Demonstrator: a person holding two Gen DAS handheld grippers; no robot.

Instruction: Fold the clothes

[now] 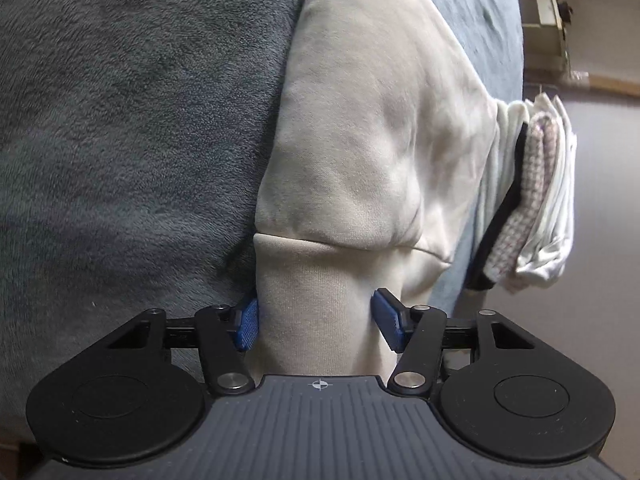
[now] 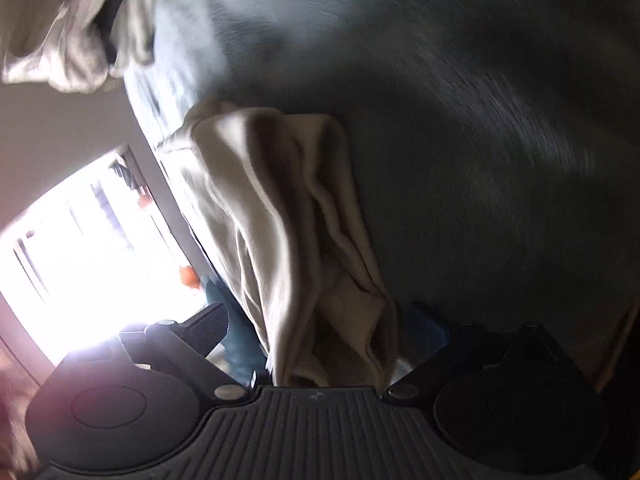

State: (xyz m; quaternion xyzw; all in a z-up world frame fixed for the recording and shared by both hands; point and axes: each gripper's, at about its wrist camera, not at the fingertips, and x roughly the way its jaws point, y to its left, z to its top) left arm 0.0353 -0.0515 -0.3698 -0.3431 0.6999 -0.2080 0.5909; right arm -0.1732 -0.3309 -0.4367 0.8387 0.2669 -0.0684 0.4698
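A cream sweatshirt (image 1: 372, 128) lies on a grey-blue fleece blanket (image 1: 120, 120). Its ribbed band runs between the blue pads (image 1: 246, 322) of my left gripper (image 1: 318, 322). That gripper is open, and the pads sit at either edge of the flat, unpinched band. In the blurred right wrist view, a bunched cream fold of the sweatshirt (image 2: 296, 220) runs between the fingers of my right gripper (image 2: 316, 332), which is open wide. The fold rests against the right finger and stays apart from the left finger (image 2: 208, 330).
A stack of folded clothes (image 1: 540, 200) in white, checked and black sits at the bed's edge, also seen as a pile (image 2: 68, 24) at the upper left. A light blue sheet (image 1: 472, 8) lies beyond. A person's jeans leg (image 2: 236, 332) and a bright window (image 2: 92, 232) are beside the bed.
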